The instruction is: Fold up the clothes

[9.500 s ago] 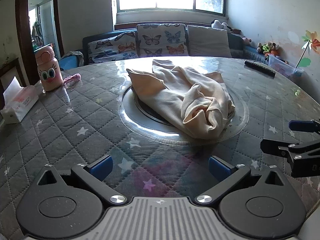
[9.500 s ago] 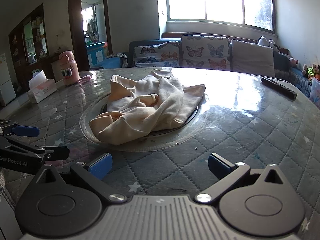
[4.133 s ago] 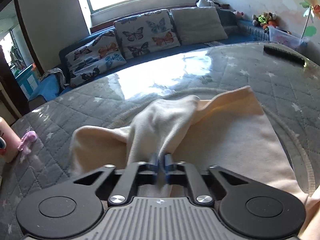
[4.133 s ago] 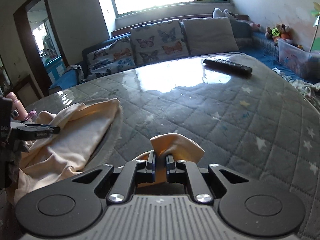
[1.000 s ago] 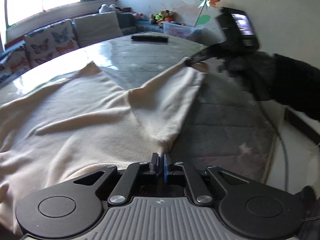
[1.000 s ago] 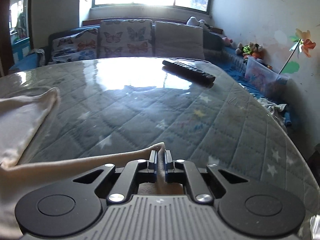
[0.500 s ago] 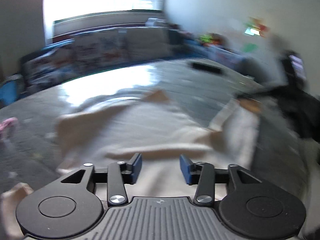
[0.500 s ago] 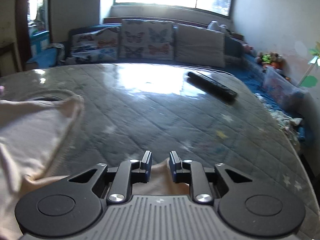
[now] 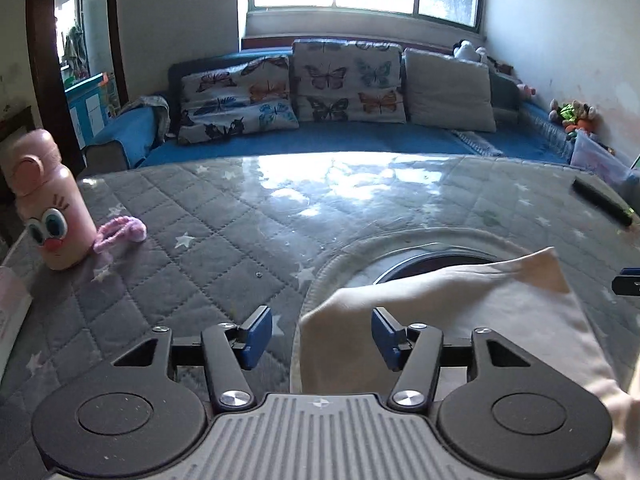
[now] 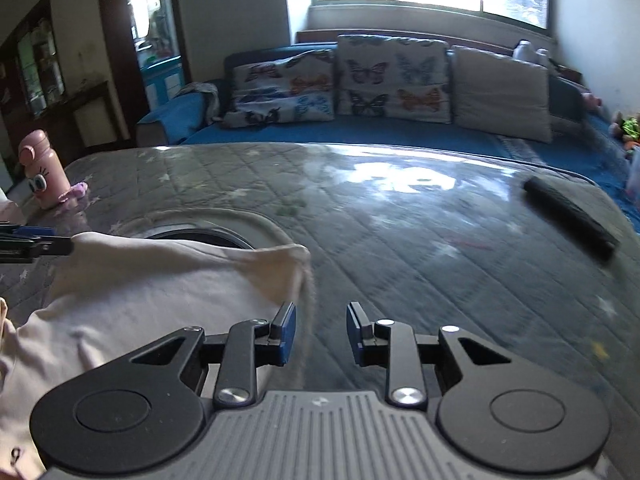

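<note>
Cream garment (image 9: pixel 472 320): we see it spread flat on the counter (image 9: pixel 224 248), lying over the round inset at the counter's middle; in the left wrist view it fills the 4 o'clock part of the frame, in the right wrist view (image 10: pixel 140 300) the 8 o'clock part.
Left hand-held gripper (image 9: pixel 322 332): we read its jaws as parting, about half spread; a corner of the garment lies under the gap, and the blue pads (image 9: pixel 256 338) do not press on it.
Right hand-held gripper (image 10: pixel 321 334): we read its jaws as parting too, a narrower gap; the garment's edge lies just beside the left pad (image 10: pixel 286 334), nothing gripped.
Each gripper in the other's view: we catch the right one's tip at 3 o'clock in the left wrist view, and the left one's tip at 9 o'clock in the right wrist view, close to the garment's far corner.
Pink bottle (image 9: pixel 44 204): we find it upright at 9 o'clock on the counter, a pink fuzzy loop (image 9: pixel 120 232) just beside it.
Remote control (image 10: pixel 570 216): we see it at 2 o'clock, well apart from the garment.
Sofa (image 9: pixel 352 140): beyond the counter at 12 o'clock, with butterfly cushions (image 9: pixel 344 80).
</note>
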`<action>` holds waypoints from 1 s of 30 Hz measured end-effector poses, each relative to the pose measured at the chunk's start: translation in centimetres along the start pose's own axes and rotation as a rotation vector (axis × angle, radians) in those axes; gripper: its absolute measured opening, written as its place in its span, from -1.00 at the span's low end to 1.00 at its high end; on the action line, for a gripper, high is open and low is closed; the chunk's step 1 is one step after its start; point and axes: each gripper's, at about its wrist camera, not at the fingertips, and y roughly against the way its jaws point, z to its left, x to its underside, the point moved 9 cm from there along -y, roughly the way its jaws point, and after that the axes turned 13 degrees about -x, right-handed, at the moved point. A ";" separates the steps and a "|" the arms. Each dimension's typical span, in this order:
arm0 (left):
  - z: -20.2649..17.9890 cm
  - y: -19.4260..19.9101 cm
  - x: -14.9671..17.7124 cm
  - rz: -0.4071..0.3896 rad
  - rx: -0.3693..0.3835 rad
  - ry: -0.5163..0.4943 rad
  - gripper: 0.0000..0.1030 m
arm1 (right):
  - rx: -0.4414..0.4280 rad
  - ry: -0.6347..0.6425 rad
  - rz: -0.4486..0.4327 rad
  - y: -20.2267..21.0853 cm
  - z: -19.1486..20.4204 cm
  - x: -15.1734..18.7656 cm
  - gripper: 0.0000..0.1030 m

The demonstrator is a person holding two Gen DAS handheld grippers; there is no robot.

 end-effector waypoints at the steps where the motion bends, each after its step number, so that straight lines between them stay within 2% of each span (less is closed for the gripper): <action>1: -0.1 -0.5 0.1 0.008 0.003 0.000 0.10 | -0.007 0.002 0.006 -0.8 0.2 -0.3 -0.47; 2: -0.3 -0.9 0.2 0.015 0.008 0.000 0.07 | -0.012 0.000 0.010 -1.5 0.3 -0.5 -0.47; 4: -0.8 -1.5 0.6 0.030 0.027 -0.001 -0.62 | -0.022 -0.004 0.018 -3.0 0.5 -0.8 -0.47; 8: -2.4 0.1 0.7 -0.035 0.073 -0.059 -0.73 | -0.036 -0.003 0.023 -4.8 0.8 -1.0 -0.47; 11: -4.7 2.7 1.5 -0.073 0.177 -0.119 -0.73 | -0.049 -0.005 0.026 -6.0 0.9 -1.0 -0.46; 15: -8.0 6.2 3.6 -0.084 0.326 -0.233 -0.58 | -0.054 -0.006 0.031 -6.8 0.8 -0.9 -0.46; 17: -8.9 7.3 4.4 -0.102 0.347 -0.279 -0.26 | -0.052 -0.008 0.033 -7.1 0.7 -0.9 -0.46; 18: -9.0 7.6 4.5 -0.114 0.337 -0.290 -0.03 | -0.052 -0.009 0.033 -7.1 0.6 -0.9 -0.46; 19: -9.1 7.7 4.6 -0.123 0.320 -0.295 0.01 | -0.051 -0.009 0.033 -7.1 0.5 -0.9 -0.45; 21: -9.0 7.6 4.7 -0.129 0.281 -0.304 0.02 | -0.050 -0.011 0.035 -7.1 0.3 -0.9 -0.45; 24: -8.6 6.7 4.8 -0.117 0.211 -0.303 0.13 | -0.052 -0.016 0.033 -7.2 0.2 -0.9 -0.45; 27: -7.5 5.2 4.2 -0.080 0.180 -0.235 0.15 | -0.052 -0.015 0.029 -7.3 0.1 -0.9 -0.44; 30: -6.6 3.4 3.6 -0.009 0.158 -0.150 0.15 | -0.053 -0.021 0.025 -7.4 0.1 -1.1 -0.44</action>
